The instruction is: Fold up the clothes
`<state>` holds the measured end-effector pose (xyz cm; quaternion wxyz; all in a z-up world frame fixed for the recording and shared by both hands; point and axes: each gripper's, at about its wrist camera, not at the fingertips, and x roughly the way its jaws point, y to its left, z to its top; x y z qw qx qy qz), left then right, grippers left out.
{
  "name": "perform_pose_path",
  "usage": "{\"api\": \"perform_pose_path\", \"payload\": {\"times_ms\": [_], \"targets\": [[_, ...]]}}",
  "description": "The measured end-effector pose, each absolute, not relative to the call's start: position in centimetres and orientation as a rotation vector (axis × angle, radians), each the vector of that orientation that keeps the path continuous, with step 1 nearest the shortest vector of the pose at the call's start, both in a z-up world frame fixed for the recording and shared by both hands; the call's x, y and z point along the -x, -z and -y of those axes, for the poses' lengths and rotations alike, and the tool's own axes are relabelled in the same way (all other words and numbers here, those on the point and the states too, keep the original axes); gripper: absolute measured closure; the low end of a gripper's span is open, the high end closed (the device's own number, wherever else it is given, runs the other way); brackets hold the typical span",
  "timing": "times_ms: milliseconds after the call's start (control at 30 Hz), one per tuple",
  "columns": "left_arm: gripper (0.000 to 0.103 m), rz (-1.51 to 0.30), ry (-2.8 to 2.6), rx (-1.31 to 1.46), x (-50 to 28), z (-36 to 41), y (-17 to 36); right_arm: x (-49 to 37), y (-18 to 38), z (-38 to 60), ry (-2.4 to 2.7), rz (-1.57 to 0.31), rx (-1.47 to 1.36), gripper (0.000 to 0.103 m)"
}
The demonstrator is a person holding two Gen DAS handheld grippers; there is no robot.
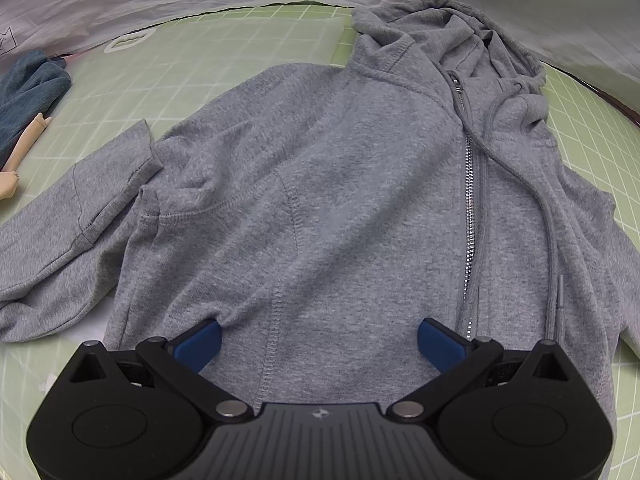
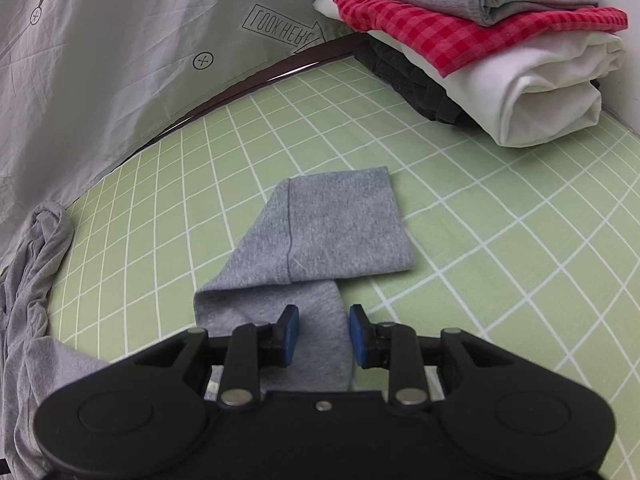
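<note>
**Flat out: grey zip hoodie on the green grid mat**

Squarely across the pale green cutting mat (image 1: 248, 40), ruled in white squares, lies a heather-grey knit hoodie (image 1: 320, 184), front up. Its metal zipper (image 1: 469, 208) runs down the chest, a round grey drawcord (image 1: 548, 216) trails beside it, and the hood (image 1: 472, 36) is bunched in soft folds at the far end. One sleeve (image 1: 72, 216) lies folded at the left, with stitched seams showing. The left gripper (image 1: 320, 340) hovers over the hem area with its blue pads spread wide, cloth lying beneath them, nothing pinched.

The right gripper (image 2: 323, 330) stands over the other sleeve (image 2: 320, 232), whose ribless cuff end is doubled back into a flat angular flap. Its blue pads are partly apart, flanking the narrow sleeve fabric without pressing it.

Beyond sits a stack of folded clothes (image 2: 500, 52): grey jersey, red gingham, thick white cotton, dark fabric underneath. Wrinkled grey sheeting (image 2: 120, 60) backs the mat. A teal cloth (image 1: 28, 88) lies at the far left.
</note>
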<state>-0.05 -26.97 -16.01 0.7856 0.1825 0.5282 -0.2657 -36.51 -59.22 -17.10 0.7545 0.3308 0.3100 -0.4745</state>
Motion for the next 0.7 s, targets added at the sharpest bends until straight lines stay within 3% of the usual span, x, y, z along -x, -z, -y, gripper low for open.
{"api": "perform_pose_path", "payload": {"times_ms": [33, 100, 200, 400, 567, 633, 700], "targets": [[0.0, -1.139, 0.572, -0.393, 0.1, 27.0, 16.0, 36.0, 17.1, 59.2, 1.028, -0.693, -0.694, 0.079], [0.0, -1.138, 0.571, -0.392, 0.1, 27.0, 16.0, 35.5, 17.0, 59.1, 1.026, -0.718, -0.641, 0.095], [0.0, -1.137, 0.571, -0.39, 0.1, 27.0, 16.0, 36.1, 15.9, 58.3, 1.108, -0.707, -0.606, 0.098], [0.0, -1.134, 0.568, -0.387, 0.2, 27.0, 16.0, 39.6, 10.9, 54.1, 1.347, -0.681, -0.45, 0.099], [0.0, -1.133, 0.567, -0.387, 0.2, 27.1, 15.9, 41.9, 14.1, 53.6, 1.333, -0.794, -0.591, 0.097], [0.0, -1.132, 0.568, -0.387, 0.2, 27.0, 15.9, 43.1, 14.8, 53.3, 1.334, -0.758, -0.672, 0.094], [0.0, -1.131, 0.567, -0.385, 0.3, 27.0, 15.9, 44.0, 14.8, 53.3, 1.359, -0.728, -0.698, 0.083]]}}
